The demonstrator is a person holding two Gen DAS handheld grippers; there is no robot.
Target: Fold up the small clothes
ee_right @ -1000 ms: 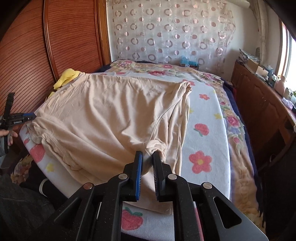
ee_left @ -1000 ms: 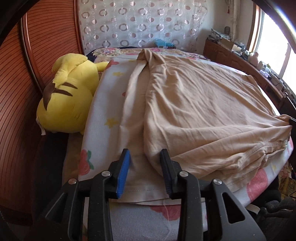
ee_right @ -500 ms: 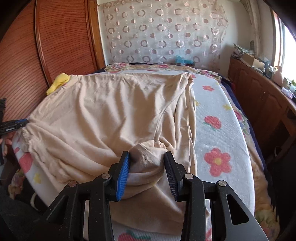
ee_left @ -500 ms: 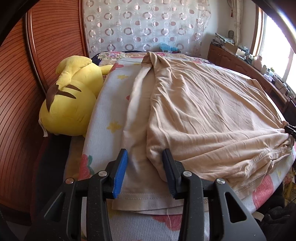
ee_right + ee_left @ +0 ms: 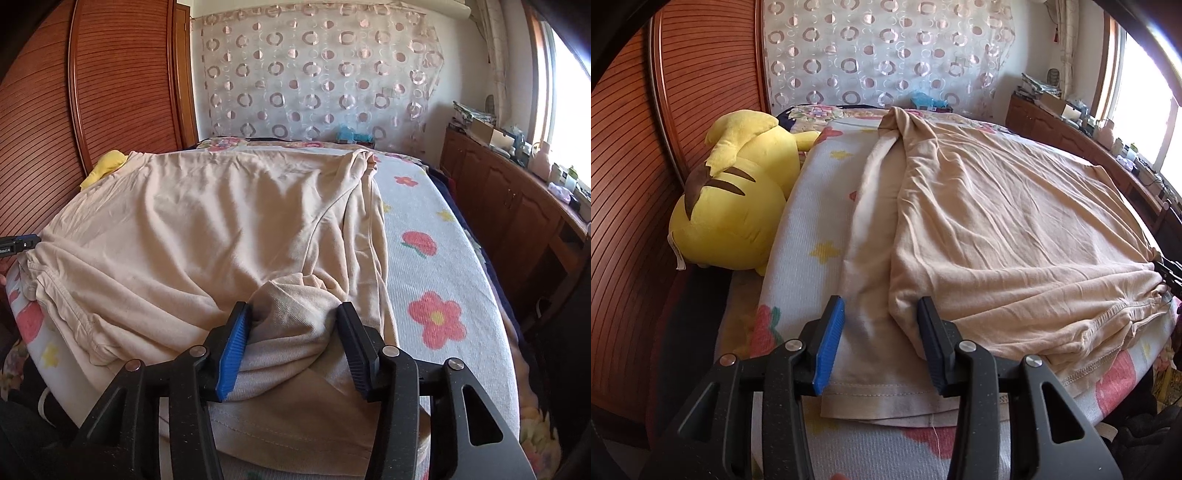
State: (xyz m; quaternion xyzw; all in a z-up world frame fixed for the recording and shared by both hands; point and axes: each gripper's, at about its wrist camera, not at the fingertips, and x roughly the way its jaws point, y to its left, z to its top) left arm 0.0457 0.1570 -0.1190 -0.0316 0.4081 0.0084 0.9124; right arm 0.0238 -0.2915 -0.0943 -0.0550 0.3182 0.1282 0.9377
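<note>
A beige shirt was spread across a flowered bed, partly folded, one sleeve edge doubled over toward the middle. The left tool was held wide, its jaws straddling the shirt's near corner at six o'clock without pinching it. The right tool was also wide, a bunched ridge of cloth lying loose between its jaws. A yellow plush toy lay at nine o'clock, beside the bed. To fold well, both layers of hem would likely need to be gripped evenly and lifted together, so the crease stayed straight.
</note>
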